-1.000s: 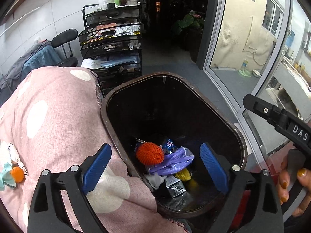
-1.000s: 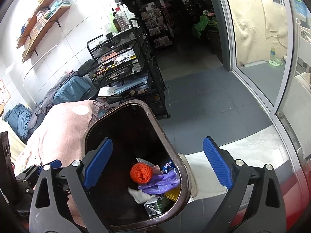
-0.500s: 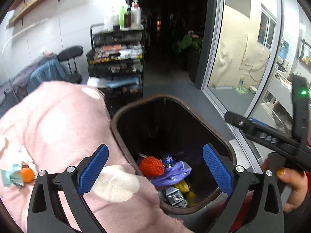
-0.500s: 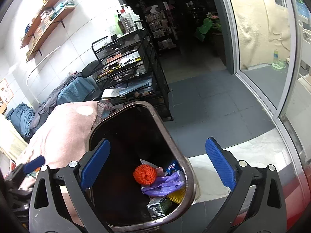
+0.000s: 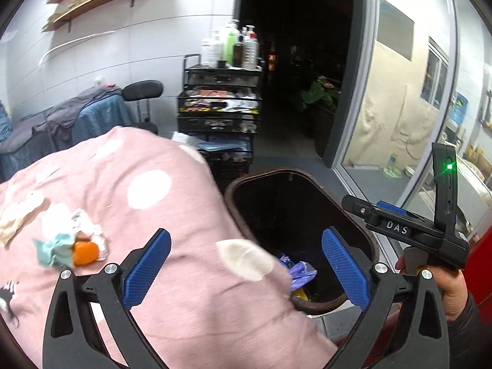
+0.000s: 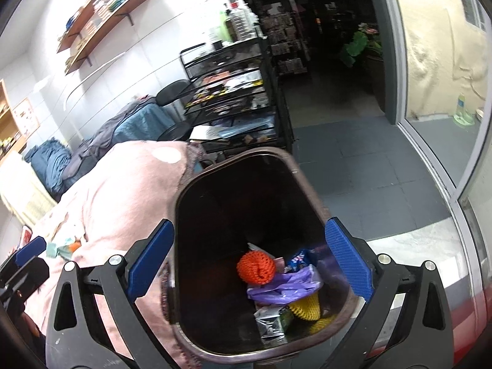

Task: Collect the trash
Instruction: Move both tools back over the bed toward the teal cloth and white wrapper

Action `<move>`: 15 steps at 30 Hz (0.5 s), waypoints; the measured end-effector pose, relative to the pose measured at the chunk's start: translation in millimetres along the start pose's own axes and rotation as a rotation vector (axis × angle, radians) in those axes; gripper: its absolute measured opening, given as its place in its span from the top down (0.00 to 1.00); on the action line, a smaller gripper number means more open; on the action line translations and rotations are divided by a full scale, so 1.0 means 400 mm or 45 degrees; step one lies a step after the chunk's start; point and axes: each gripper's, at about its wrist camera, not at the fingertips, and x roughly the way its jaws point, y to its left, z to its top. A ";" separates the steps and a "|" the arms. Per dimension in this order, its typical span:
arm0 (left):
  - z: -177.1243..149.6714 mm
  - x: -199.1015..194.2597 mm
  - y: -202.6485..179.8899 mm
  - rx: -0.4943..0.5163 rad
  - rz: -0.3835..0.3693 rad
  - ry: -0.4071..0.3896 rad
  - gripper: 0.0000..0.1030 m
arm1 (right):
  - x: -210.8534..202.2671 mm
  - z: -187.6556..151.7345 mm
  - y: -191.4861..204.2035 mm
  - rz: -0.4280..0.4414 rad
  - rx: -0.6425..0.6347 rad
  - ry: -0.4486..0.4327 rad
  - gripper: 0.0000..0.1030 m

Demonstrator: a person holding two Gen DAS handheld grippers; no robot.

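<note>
A dark brown trash bin [image 5: 307, 184] [image 6: 301, 178] stands beside a pink dotted blanket [image 5: 153, 196] [image 6: 123, 190]. It holds an orange foam net [image 6: 255, 267], a purple bag [image 6: 286, 287] [image 5: 299, 273], a yellow net [image 6: 306, 307] and a foil wrapper [image 6: 270, 323]. On the blanket lie crumpled teal paper [image 5: 52, 250], an orange piece [image 5: 86, 252] and white and tan scraps [image 5: 18, 218]. My left gripper [image 5: 246, 272] is open and empty over the blanket's edge. My right gripper [image 6: 250, 259] is open and empty above the bin; it shows in the left wrist view [image 5: 409, 230].
A black wire cart [image 5: 220, 104] [image 6: 233, 86] with bottles on top stands behind the bin. A chair with blue and grey cloth [image 5: 92, 113] is at the left. A glass door frame [image 5: 366, 92] is at the right, with grey floor tiles [image 6: 353, 166] before it.
My left gripper has swung left and back from the bin toward the blanket, bringing the teal paper and orange piece closer. My right gripper stays above the bin.
</note>
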 end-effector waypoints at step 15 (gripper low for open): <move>-0.070 -0.097 0.228 -0.186 0.216 0.019 0.05 | 0.033 -0.029 0.247 0.194 -0.264 0.091 0.06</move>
